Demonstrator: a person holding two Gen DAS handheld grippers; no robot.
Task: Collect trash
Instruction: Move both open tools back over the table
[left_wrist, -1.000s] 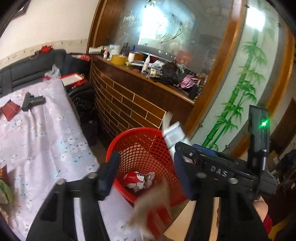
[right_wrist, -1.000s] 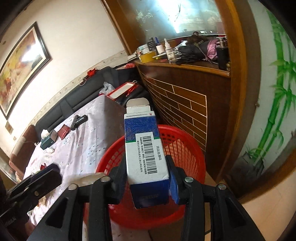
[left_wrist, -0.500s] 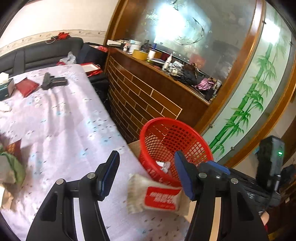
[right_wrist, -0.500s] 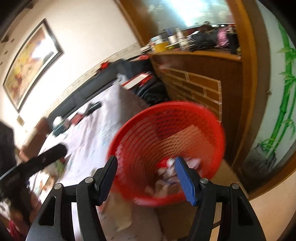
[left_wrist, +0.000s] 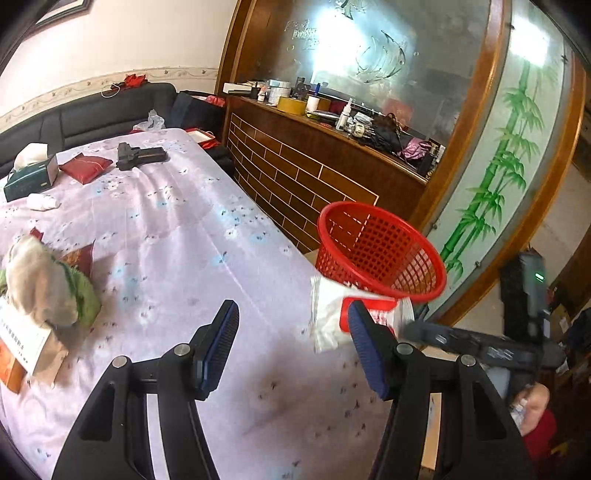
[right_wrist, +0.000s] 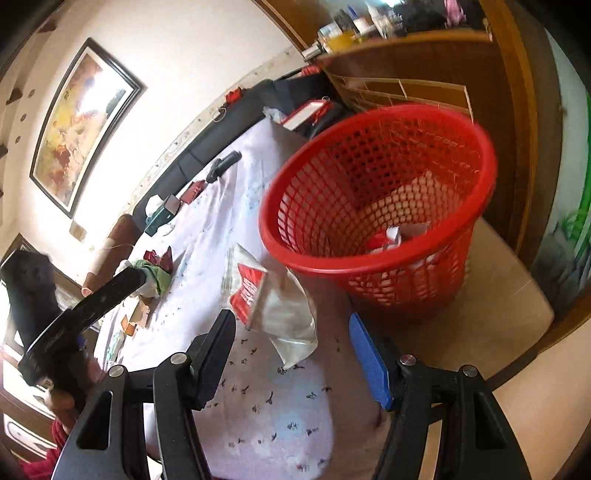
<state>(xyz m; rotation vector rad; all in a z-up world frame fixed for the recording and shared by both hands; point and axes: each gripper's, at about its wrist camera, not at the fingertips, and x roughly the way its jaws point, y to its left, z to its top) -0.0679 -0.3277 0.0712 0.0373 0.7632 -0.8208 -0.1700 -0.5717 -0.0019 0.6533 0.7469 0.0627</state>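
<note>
Fingers of both grippers stand apart, nothing between them: left gripper (left_wrist: 291, 347) and right gripper (right_wrist: 291, 358) both over the cloth (left_wrist: 177, 236). White-and-red wrapper (right_wrist: 269, 299) lies on the cloth at its edge, just beside the red basket (right_wrist: 376, 266). Basket holds several scraps (right_wrist: 399, 236).

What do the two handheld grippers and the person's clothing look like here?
Both the left gripper and the right gripper have black angular frames with silver pivot bolts and blue-padded fingers. The right gripper's body carries a black module with a green light. A red sleeve shows.
</note>
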